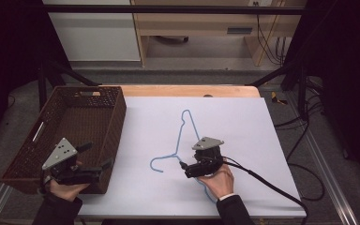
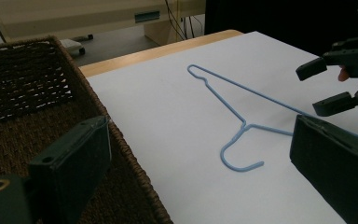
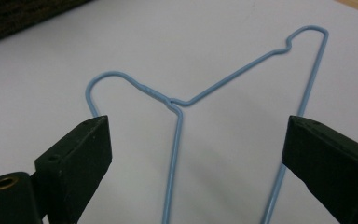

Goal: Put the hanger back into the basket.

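a light blue wire hanger [image 1: 183,140] lies flat on the white sheet [image 1: 243,126] covering the table, roughly at the sheet's centre, its hook [image 1: 157,161] curling toward 8 o'clock and one shoulder tip pointing to 12 o'clock. the right gripper [image 1: 183,169] sits low over the hanger's 5 o'clock portion, nose aimed toward 9 o'clock; its 2 jaws stand wide apart and released, clamping nothing. in the right gripper view the hanger's neck and one long wire run up between the jaws, not pressed by either. the left gripper [image 1: 107,165] hovers at 8 o'clock of the sheet, above the near right corner of the brown wicker basket [image 1: 75,101], jaws likewise spread and empty, well apart from the hanger. basket sits at 9 o'clock, touching the sheet's left edge.
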A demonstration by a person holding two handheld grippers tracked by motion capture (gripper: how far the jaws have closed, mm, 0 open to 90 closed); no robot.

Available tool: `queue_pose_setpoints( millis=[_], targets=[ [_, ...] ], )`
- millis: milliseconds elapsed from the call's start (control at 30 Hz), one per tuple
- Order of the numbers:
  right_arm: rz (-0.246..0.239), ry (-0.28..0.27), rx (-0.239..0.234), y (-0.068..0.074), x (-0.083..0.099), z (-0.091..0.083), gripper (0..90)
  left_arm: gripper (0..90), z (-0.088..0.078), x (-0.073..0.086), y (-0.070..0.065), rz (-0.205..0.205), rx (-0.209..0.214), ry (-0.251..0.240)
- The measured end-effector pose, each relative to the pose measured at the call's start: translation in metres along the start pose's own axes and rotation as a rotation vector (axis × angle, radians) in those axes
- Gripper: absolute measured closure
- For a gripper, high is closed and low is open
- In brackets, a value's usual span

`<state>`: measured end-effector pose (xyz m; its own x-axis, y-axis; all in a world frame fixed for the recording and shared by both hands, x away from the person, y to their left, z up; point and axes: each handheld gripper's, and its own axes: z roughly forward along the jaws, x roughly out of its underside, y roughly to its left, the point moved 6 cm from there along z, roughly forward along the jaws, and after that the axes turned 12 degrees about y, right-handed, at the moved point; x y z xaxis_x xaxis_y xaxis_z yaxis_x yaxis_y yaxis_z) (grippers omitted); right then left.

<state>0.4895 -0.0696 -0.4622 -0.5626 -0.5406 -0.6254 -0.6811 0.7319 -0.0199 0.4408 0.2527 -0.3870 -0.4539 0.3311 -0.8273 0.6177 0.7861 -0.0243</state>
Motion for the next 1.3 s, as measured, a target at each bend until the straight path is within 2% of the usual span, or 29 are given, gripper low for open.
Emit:
queue_pose_setpoints(
  millis=[100, 300, 367, 467, 600, 800, 833, 967, 1000, 1067, 1100, 1167, 1300],
  targets=[
    [-0.011, 0.031, 0.014, 0.0, 0.004, 0.009, 10.4, 4.7, 0.0, 0.0, 0.0, 0.0, 0.001, 0.001],
    [-0.007, 0.091, 0.004, 0.002, 0.011, 0.026, 16.1, 4.7, 0.0, 0.0, 0.0, 0.004, -0.002, 0.002],
    [-0.014, 0.095, 0.007, 0.001, 0.012, 0.027, 17.1, 4.7, 0.0, -0.001, -0.001, 0.006, -0.002, 0.001],
    [-0.019, 0.135, 0.022, 0.001, 0.017, 0.036, 23.1, 4.9, -0.002, -0.002, -0.001, 0.006, -0.002, -0.007],
    [-0.01, 0.162, 0.007, 0.003, 0.02, 0.042, 28.4, 5.0, -0.001, -0.001, -0.001, 0.003, -0.001, -0.003],
    [-0.006, 0.184, -0.016, 0.007, 0.023, 0.047, 44.5, 5.4, 0.001, -0.001, -0.002, 0.006, 0.003, 0.004],
    [-0.008, 0.189, -0.02, 0.007, 0.023, 0.048, 49.8, 5.5, 0.001, 0.0, -0.003, 0.003, 0.005, 0.006],
    [-0.008, 0.201, -0.023, 0.008, 0.025, 0.05, 56.6, 5.6, 0.002, 0.0, -0.003, 0.005, 0.005, 0.008],
    [-0.002, 0.202, -0.026, 0.009, 0.025, 0.05, 63.3, 5.7, 0.002, 0.0, -0.003, 0.005, 0.006, 0.008],
    [-0.001, 0.201, -0.025, 0.009, 0.025, 0.049, 69.9, 5.9, 0.002, 0.0, -0.003, 0.005, 0.006, 0.008],
    [-0.001, 0.201, -0.025, 0.009, 0.025, 0.049, 69.9, 5.9, 0.002, 0.0, -0.003, 0.005, 0.006, 0.008],
    [0.012, 0.216, -0.027, 0.01, 0.025, 0.048, 79.2, 6.0, 0.003, 0.0, -0.004, 0.006, 0.005, 0.008],
    [0.035, 0.231, -0.025, 0.011, 0.026, 0.047, 82.3, 6.2, 0.003, 0.0, -0.004, 0.005, 0.006, 0.009]
  ],
)
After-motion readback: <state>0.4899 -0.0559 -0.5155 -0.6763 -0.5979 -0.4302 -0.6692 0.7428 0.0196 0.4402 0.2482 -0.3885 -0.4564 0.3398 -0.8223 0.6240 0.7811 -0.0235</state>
